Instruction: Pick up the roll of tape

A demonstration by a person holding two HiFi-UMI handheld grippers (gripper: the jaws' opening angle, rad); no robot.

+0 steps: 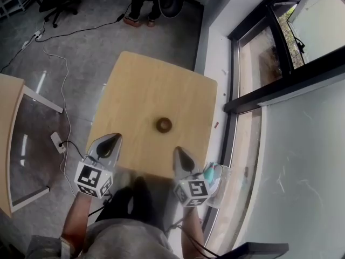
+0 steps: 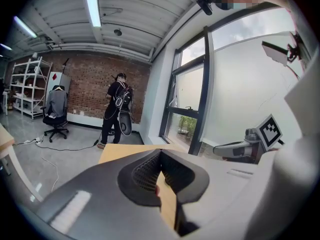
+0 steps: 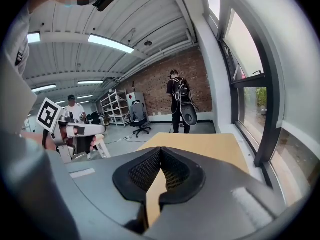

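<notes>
The roll of tape (image 1: 164, 124) lies flat with its hole up on the desk (image 1: 144, 82). It sits about midway between the left and right edges and somewhat nearer the near edge than the far one. Nothing touches it, so the pick-up has not begun: the reach, the opening of a gripper, the grasp and the lift are all left to do.

The right gripper (image 1: 178, 151) hangs over the near edge, near the roll and slightly to its right. Its jaws are pressed together at the tips with nothing between them. The left gripper (image 1: 114, 138) is by the near left corner, farther from the roll. Its jaws also meet at the tips and hold nothing.

Neither gripper view shows the roll. Each shows only closed jaws with a strip of desk top in the gap below the tips. A small reddish speck in that gap in the left gripper view is too small to identify. In the head view the near edge of the desk is blurred and partly covered by the person's body. A teal object (image 1: 216, 173) beside the right gripper cannot be made out.
</notes>
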